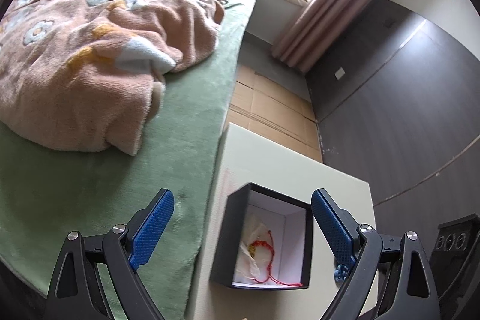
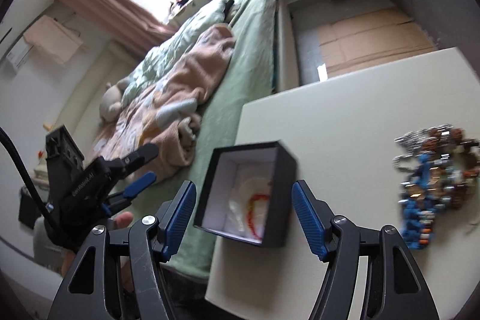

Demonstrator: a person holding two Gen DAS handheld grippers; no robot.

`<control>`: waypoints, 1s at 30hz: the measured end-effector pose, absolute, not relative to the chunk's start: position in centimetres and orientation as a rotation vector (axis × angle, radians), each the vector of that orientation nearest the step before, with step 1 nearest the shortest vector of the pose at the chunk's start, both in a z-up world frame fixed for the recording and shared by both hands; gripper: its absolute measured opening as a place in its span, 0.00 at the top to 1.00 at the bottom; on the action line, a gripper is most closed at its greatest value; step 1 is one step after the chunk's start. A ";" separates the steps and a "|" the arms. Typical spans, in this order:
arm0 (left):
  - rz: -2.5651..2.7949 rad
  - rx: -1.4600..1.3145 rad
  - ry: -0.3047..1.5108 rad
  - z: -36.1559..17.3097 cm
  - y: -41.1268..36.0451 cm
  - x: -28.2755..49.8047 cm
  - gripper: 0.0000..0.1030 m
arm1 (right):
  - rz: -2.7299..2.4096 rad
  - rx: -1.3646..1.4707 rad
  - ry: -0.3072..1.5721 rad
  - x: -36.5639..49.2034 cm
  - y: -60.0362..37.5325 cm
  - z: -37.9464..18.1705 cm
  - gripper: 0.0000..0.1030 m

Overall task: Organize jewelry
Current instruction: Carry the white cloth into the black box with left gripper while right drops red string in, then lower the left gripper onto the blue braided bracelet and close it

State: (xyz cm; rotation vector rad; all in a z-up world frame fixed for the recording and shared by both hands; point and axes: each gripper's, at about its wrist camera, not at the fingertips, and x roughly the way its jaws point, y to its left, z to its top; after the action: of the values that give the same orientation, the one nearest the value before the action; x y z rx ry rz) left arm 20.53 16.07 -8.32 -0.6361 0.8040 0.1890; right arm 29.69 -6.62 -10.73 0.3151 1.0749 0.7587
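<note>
Black jewelry box sits open on the white table, a red string bracelet inside it.
Both my left tongs and right tongs hang above the box, spread wide, holding nothing; right of the box lies a beaded jewelry heap.

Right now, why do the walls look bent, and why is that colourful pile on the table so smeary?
Left wrist view: fisheye bends the wall lines and darkens the corners; the black box is fairly sharp, the window blown out.
Right wrist view: motion blur smears the bead jewelry pile and softens the red bracelet in the box; window glare at top.
</note>
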 end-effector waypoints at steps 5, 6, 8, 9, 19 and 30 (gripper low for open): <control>0.124 -0.583 0.813 -7.9 13.3 21.4 0.10 | 0.658 0.345 1.052 29.8 -10.9 -10.0 0.34; 0.114 -0.576 0.813 -7.9 12.8 21.5 0.10 | 0.632 0.346 1.052 29.8 -11.7 -9.9 0.34; 0.089 -0.554 0.814 -7.7 11.4 21.9 0.10 | 0.577 0.355 1.050 30.0 -13.4 -9.7 0.34; 0.081 -0.538 0.812 -7.6 10.7 22.1 0.10 | 0.554 0.360 1.047 30.1 -14.1 -9.7 0.34; -0.048 -0.479 0.822 -7.7 4.4 24.1 0.12 | 0.387 0.444 1.029 30.2 -21.0 -9.9 0.34; -0.171 -0.408 0.932 -10.5 -2.4 25.7 0.39 | 0.236 0.498 1.054 30.7 -26.0 -11.8 0.34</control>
State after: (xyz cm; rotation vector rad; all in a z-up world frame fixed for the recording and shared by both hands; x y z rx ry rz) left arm 25.70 -2.37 -10.47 -0.4081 0.9321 -0.1709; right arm 30.71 -26.04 -11.82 0.4976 1.0539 0.2355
